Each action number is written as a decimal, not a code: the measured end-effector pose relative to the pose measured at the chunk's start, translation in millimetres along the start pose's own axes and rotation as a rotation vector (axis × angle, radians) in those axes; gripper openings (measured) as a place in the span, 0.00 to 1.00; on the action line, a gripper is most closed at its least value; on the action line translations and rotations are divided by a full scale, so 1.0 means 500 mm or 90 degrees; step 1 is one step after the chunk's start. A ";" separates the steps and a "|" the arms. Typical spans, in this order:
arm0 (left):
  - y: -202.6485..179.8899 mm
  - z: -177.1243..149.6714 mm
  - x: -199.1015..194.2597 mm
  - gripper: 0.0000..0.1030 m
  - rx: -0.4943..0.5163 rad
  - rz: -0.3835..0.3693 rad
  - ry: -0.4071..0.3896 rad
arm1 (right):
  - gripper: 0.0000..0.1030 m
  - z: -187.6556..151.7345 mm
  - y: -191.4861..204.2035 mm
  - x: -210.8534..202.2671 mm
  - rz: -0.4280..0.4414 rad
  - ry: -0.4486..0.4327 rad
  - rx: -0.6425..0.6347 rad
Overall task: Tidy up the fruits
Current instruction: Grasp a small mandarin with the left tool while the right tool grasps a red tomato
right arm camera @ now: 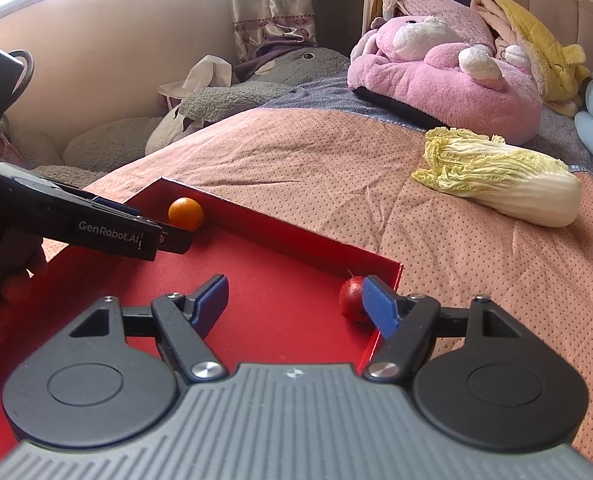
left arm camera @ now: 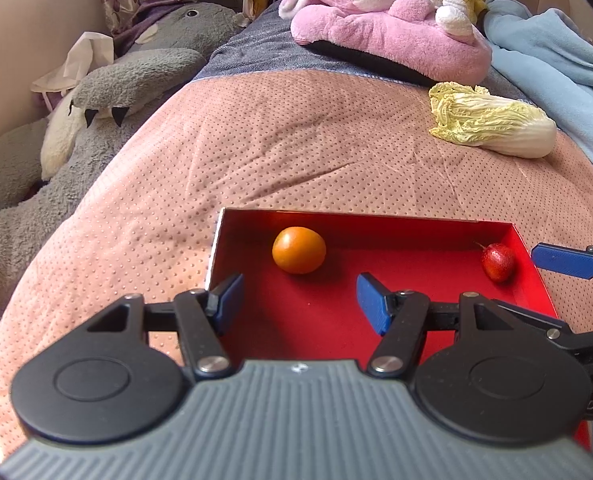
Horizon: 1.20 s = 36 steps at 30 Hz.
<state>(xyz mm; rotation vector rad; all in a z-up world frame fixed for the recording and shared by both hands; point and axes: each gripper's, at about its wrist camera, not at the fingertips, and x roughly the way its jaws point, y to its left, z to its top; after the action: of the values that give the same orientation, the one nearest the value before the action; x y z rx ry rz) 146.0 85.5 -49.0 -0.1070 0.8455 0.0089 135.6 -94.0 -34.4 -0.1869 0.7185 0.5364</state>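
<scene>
Because the small red fruit (right arm camera: 351, 299) sat in the red tray's (right arm camera: 280, 240) right corner, touching my right gripper's (right arm camera: 296, 304) right pad, that hand was nearer; its jaws gaped empty, walls crowding two sides. The left gripper (left arm camera: 300, 300), half open, faced the orange (left arm camera: 298, 250) over clear floor.

Pink bedspread (left arm camera: 256, 140), red tray (left arm camera: 376, 222), cabbage (left arm camera: 492, 124)
</scene>
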 end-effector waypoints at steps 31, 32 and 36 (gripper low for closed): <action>-0.001 0.028 0.065 0.39 0.030 -0.025 -0.005 | 0.63 -0.014 0.036 0.070 -0.098 0.044 -0.187; 0.000 0.028 0.064 0.39 0.030 -0.027 -0.005 | 0.63 -0.012 0.036 0.074 -0.100 0.046 -0.182; 0.008 0.028 0.062 0.40 0.024 -0.043 0.003 | 0.63 0.001 0.032 0.088 -0.103 0.066 -0.177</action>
<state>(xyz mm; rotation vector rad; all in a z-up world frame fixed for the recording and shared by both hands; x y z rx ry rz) 176.7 89.9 -63.2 -0.1005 0.8459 -0.0700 155.0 -62.4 -63.3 -0.5315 0.7207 0.4735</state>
